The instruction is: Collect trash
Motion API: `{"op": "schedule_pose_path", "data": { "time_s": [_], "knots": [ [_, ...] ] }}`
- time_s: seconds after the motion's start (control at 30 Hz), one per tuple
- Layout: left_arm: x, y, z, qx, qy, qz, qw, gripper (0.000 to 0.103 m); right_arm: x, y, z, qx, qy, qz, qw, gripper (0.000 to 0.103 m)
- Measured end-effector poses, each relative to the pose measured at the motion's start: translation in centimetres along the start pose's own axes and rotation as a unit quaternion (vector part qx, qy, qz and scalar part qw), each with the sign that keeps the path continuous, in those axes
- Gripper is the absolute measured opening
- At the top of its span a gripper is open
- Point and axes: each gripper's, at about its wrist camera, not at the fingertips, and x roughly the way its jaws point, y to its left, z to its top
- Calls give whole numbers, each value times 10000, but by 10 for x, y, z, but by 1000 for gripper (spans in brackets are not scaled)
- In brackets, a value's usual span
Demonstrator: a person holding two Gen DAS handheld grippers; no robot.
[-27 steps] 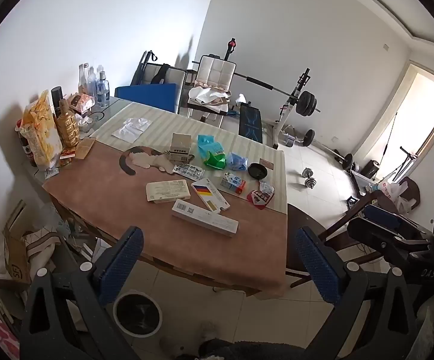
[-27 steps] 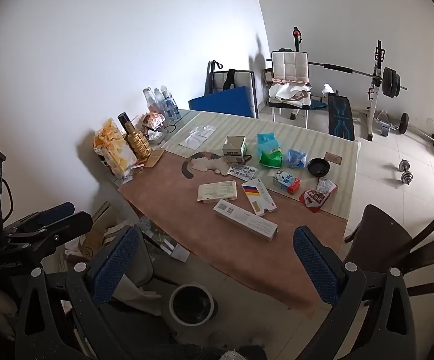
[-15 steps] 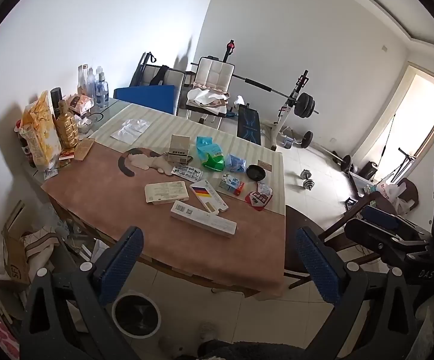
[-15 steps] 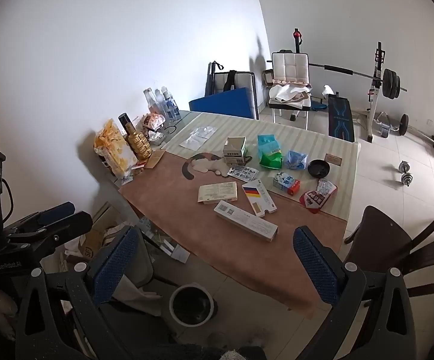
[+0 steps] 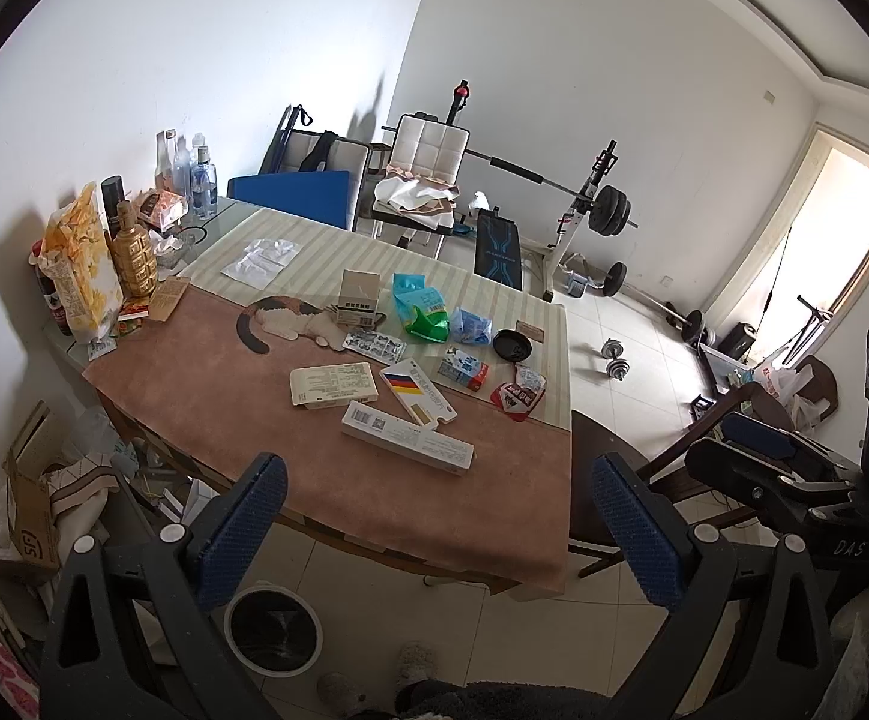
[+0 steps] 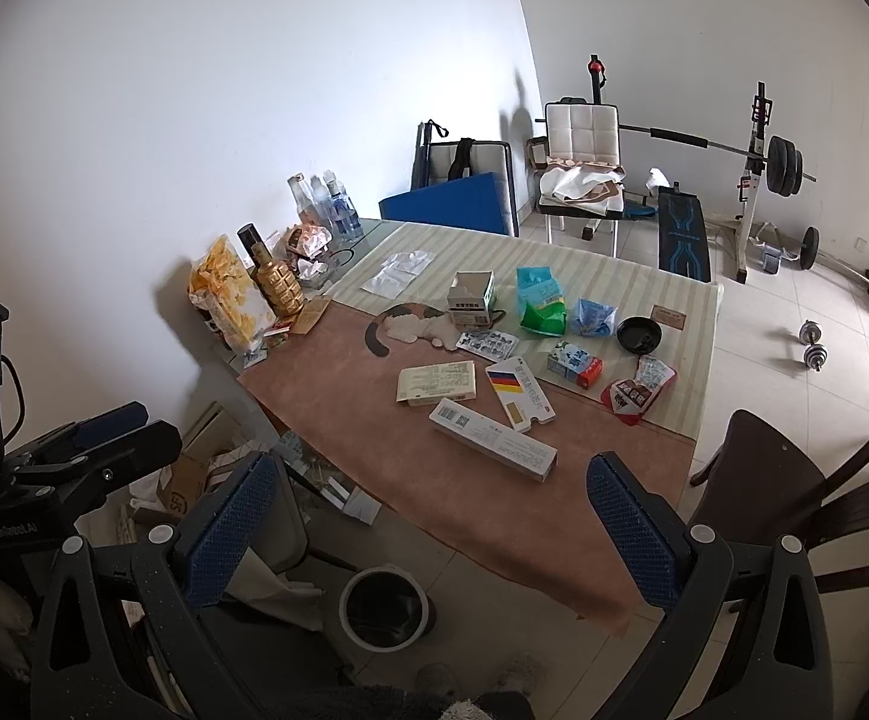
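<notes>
Trash lies on the table (image 5: 206, 384): a long white box (image 5: 407, 445) nearest me, a cream flat box (image 5: 332, 384), a box with a flag stripe (image 5: 416, 399), a blister pack (image 5: 373, 345), a green and blue bag (image 5: 422, 315), a red wrapper (image 5: 517, 399) and a small carton (image 5: 463, 373). A white-rimmed bin (image 5: 272, 633) stands on the floor under the near table edge; it also shows in the right wrist view (image 6: 383, 607). My left gripper (image 5: 434, 528) and right gripper (image 6: 431, 528) are both open, empty, held back from the table.
Bottles, a gold bottle (image 5: 133, 255) and a snack bag (image 5: 77, 273) crowd the table's far left. A dark chair (image 6: 758, 480) stands at the right. Cardboard and bags (image 5: 26, 516) litter the floor at left. A weight bench (image 5: 497, 252) stands behind the table.
Both views have shifted very slightly; the table sits a touch farther away. Both grippers stay open and nothing on the table has moved.
</notes>
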Motion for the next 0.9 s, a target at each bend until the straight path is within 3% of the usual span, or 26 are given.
{"op": "schedule_pose_path", "data": {
  "time_s": [0.9],
  "knots": [
    [-1,1,-1,-5,-20,-13,10000,103,-1,1,1,-8,8,1,10000,103]
  ]
}}
